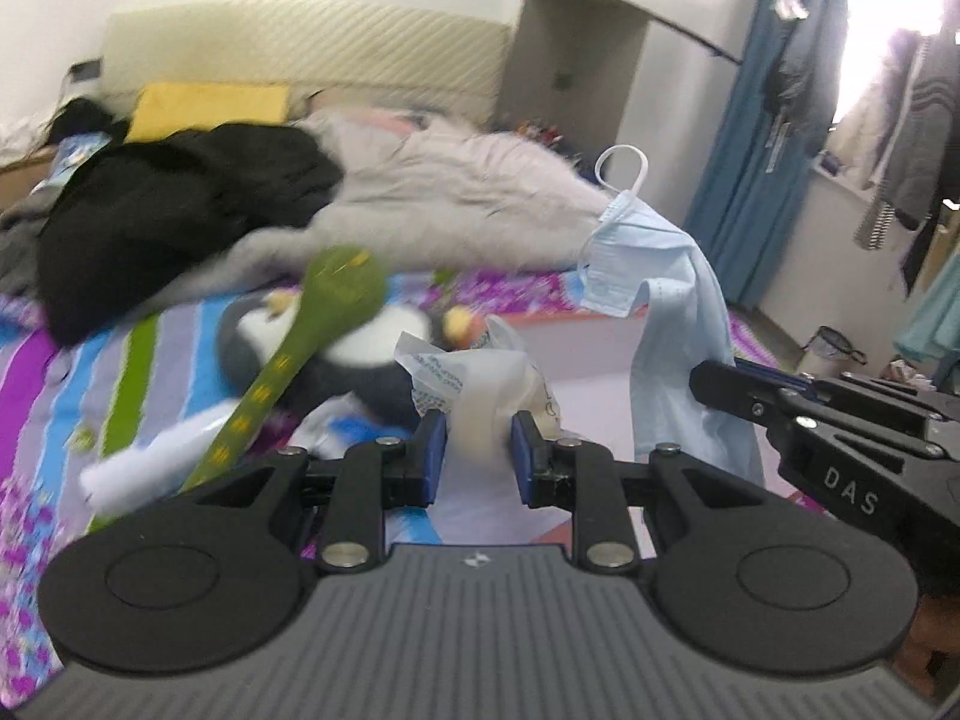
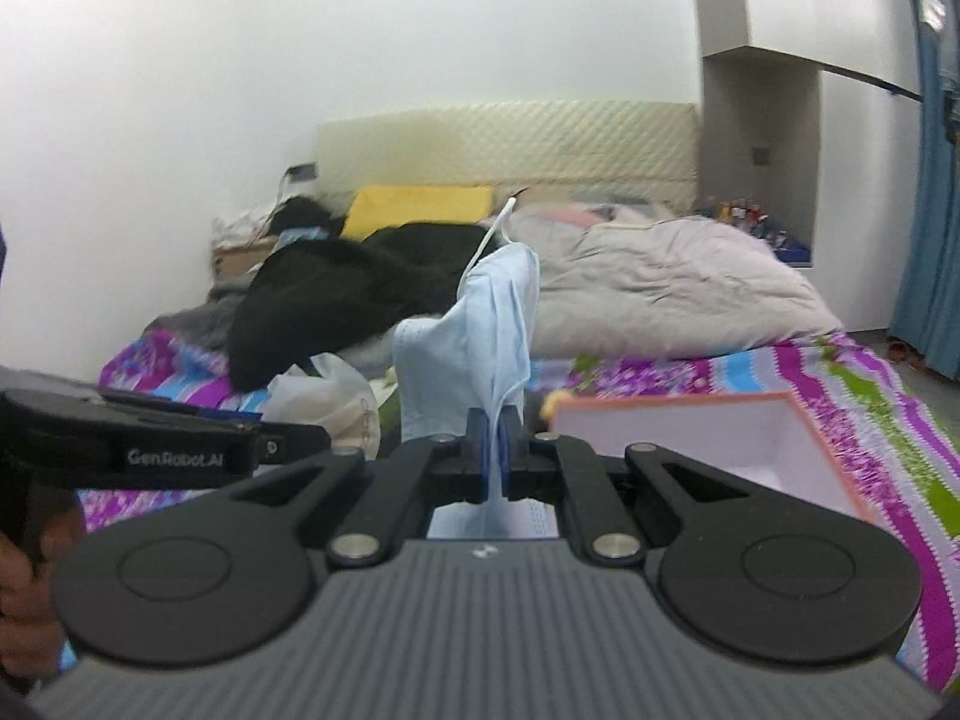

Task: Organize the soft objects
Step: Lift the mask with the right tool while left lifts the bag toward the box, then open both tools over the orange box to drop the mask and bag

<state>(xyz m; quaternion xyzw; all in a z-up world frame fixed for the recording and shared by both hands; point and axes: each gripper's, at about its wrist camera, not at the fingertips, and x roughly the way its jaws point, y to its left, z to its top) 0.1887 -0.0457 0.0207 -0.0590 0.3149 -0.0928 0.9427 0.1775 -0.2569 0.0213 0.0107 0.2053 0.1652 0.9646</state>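
Observation:
My left gripper (image 1: 478,453) is shut on a crumpled white plastic bag (image 1: 480,372) that stands up between its blue pads, above the bed. The right gripper (image 2: 495,453) is shut on a light blue face mask (image 2: 474,336), whose white ear loop sticks up. In the left wrist view the mask (image 1: 660,288) hangs at the right from the right gripper (image 1: 708,381). In the right wrist view the left gripper (image 2: 300,438) and its bag (image 2: 330,396) are at the left. A white box with an orange rim (image 2: 720,438) lies open on the bedspread. A penguin plush (image 1: 360,360) lies behind the bag, with a green soft strip (image 1: 312,324) across it.
A black garment (image 1: 180,210) and a grey duvet (image 1: 456,204) are heaped on the striped bedspread (image 2: 870,396). A yellow pillow (image 2: 420,207) leans near the padded headboard. Blue curtains (image 1: 744,180), hanging clothes and a floor bin (image 1: 831,348) are to the right. A hand (image 2: 24,588) shows at the lower left.

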